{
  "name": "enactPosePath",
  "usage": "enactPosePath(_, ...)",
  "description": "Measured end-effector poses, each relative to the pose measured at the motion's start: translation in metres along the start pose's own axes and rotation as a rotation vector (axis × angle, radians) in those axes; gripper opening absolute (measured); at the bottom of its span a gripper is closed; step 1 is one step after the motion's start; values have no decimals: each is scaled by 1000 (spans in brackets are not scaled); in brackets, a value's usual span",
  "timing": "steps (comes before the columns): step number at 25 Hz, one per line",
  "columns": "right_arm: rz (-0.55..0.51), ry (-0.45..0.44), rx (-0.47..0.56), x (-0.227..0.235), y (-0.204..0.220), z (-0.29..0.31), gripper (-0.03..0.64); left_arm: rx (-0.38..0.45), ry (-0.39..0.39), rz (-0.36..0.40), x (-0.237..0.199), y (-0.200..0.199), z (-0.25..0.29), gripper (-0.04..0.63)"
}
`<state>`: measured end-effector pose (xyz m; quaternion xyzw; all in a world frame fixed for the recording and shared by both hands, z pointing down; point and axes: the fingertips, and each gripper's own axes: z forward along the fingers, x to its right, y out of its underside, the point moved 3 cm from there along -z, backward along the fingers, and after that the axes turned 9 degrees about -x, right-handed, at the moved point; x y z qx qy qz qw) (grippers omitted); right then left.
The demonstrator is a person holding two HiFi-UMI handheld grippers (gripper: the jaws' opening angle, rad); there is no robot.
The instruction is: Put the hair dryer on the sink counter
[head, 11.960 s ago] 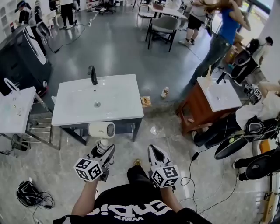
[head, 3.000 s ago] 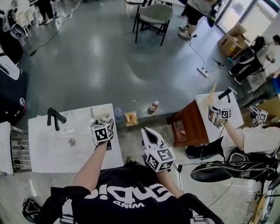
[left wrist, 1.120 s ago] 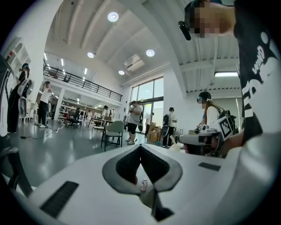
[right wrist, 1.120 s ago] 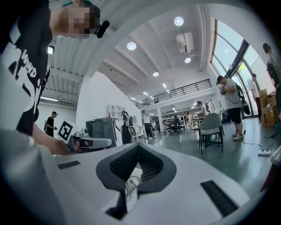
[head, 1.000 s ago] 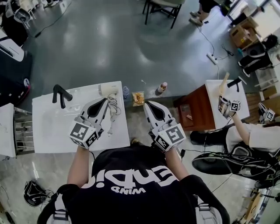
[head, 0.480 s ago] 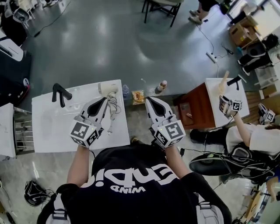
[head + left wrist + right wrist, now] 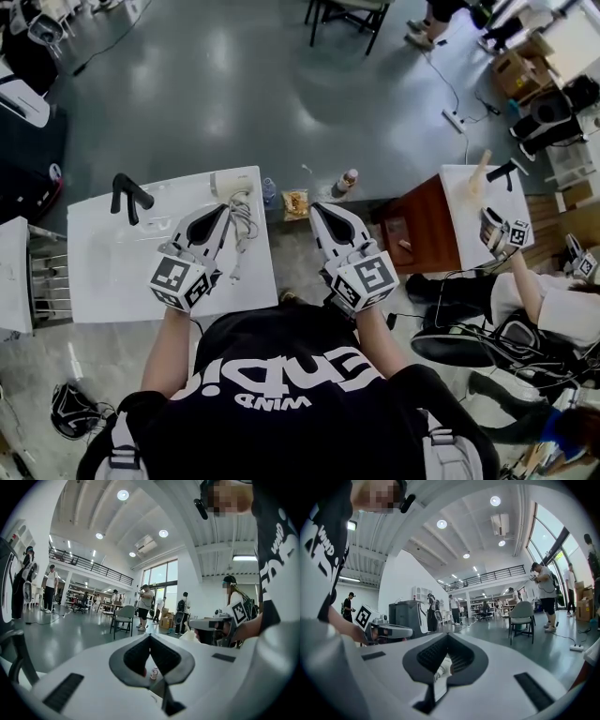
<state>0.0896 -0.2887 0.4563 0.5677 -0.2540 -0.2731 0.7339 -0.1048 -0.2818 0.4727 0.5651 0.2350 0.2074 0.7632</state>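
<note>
The white hair dryer (image 7: 230,185) lies on the far right corner of the white sink counter (image 7: 112,281). Its cord (image 7: 242,225) trails in loops toward the counter's near edge. My left gripper (image 7: 223,210) hovers over the counter just short of the dryer, with its jaws shut and nothing in them. In the left gripper view its tips (image 7: 150,637) meet in a point. My right gripper (image 7: 319,208) is held off the counter's right side above the floor, also shut and empty. Its tips (image 7: 447,635) meet as well.
A black faucet (image 7: 127,192) stands at the counter's far left. A small bottle (image 7: 270,194), a snack packet (image 7: 296,205) and another bottle (image 7: 349,182) lie on the floor beyond. At the right is a wooden cabinet (image 7: 422,234) with a second sink, where another person (image 7: 553,300) works.
Both my grippers stay almost where they were, and the hair dryer has not moved. The other person's gripper at the right has shifted further right and lower.
</note>
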Motion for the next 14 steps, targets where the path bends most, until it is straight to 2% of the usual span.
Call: enactPosePath(14, -12, -57, 1, -5, -4, -2, 15, -1, 8, 0, 4, -5, -1, 18)
